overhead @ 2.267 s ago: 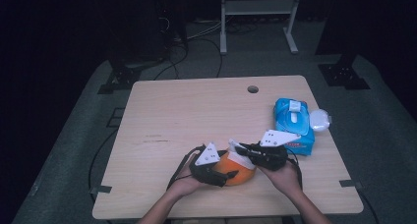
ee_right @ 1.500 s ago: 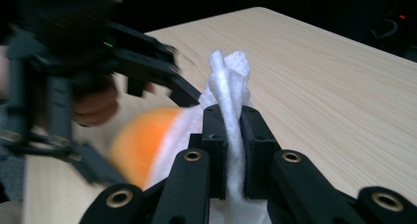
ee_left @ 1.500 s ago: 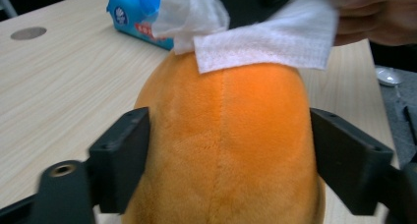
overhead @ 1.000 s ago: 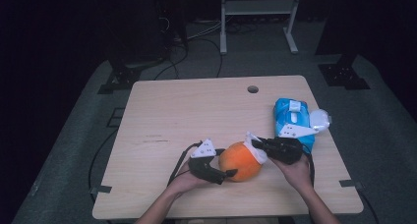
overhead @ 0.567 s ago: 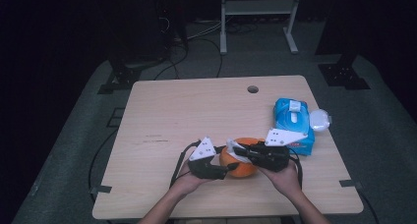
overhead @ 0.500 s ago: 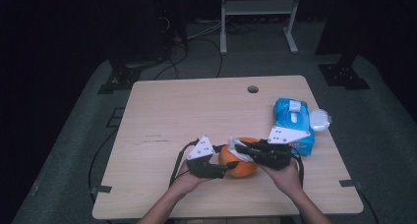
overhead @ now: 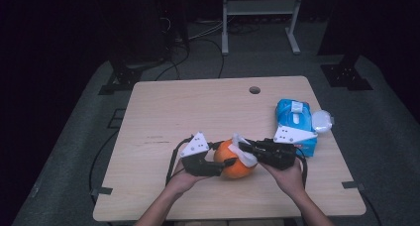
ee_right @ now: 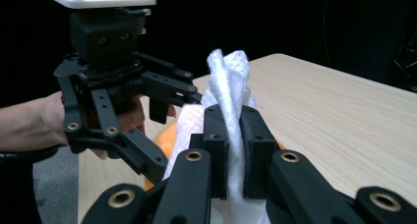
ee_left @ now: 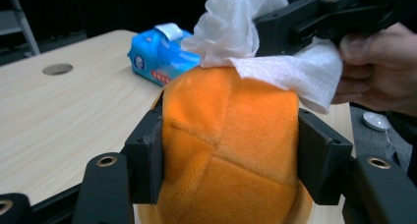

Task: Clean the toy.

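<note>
An orange plush ball [overhead: 233, 160] [ee_left: 228, 140] sits near the table's front edge, and my left gripper [overhead: 224, 162] [ee_left: 230, 157] is shut on its two sides. My right gripper [overhead: 243, 149] [ee_right: 234, 150] is shut on a white wipe [overhead: 244, 151] [ee_left: 255, 47] [ee_right: 227, 91] and holds it against the top right of the ball. In the right gripper view the left gripper [ee_right: 162, 135] faces me, with a sliver of the ball [ee_right: 167, 140] behind the wipe.
A blue pack of wipes [overhead: 296, 123] [ee_left: 162, 54] lies at the table's right side with a small white lid-like thing [overhead: 322, 120] beside it. A round cable hole [overhead: 254, 90] [ee_left: 57, 69] is in the wooden tabletop [overhead: 188, 112] farther back.
The right gripper pulled away to the right with the wipe about a second ago, then came back onto the ball and now rests on its top right. The left gripper kept holding the ball.
</note>
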{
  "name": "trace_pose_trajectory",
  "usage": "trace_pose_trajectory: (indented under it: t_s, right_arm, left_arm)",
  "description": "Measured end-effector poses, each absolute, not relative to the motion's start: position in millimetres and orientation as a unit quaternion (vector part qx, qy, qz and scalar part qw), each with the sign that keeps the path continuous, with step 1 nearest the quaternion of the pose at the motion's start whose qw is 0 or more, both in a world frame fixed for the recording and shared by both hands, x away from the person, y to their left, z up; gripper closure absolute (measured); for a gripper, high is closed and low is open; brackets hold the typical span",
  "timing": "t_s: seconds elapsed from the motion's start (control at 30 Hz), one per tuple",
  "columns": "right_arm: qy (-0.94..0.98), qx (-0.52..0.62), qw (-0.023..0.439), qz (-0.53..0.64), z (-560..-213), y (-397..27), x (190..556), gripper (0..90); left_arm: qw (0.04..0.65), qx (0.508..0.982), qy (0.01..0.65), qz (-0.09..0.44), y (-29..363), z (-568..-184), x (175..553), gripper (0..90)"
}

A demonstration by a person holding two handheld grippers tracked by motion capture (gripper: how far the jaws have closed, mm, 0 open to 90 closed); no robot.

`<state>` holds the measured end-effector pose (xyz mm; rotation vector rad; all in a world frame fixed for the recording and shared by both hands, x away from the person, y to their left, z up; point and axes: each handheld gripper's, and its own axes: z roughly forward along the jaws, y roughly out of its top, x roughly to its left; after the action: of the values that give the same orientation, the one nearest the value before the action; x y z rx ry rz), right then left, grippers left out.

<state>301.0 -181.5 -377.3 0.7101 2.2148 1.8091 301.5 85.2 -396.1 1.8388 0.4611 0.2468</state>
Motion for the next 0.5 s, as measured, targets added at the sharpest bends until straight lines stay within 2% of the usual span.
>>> trace_pose_trajectory:
  t_s: [0.17,0.27,0.37,0.5]
  right_arm:
    - [0.759,0.272,0.085,0.585,-399.0,-185.4,313.2,82.3]
    - [0.761,0.286,0.073,0.577,-413.7,-185.9,320.3,82.3]
    - [0.757,0.299,0.082,0.575,-415.0,-191.1,324.9,82.2]
    - [0.753,0.307,0.080,0.577,-417.6,-196.1,327.0,82.1]
  left_arm:
    - [0.556,0.799,0.212,0.091,80.2,-413.1,307.6,34.4]
    - [0.568,0.789,0.220,0.082,79.4,-416.4,312.0,22.7]
    - [0.575,0.785,0.216,0.085,82.9,-415.0,314.1,13.6]
    - [0.564,0.797,0.205,0.065,89.4,-426.5,321.8,9.1]
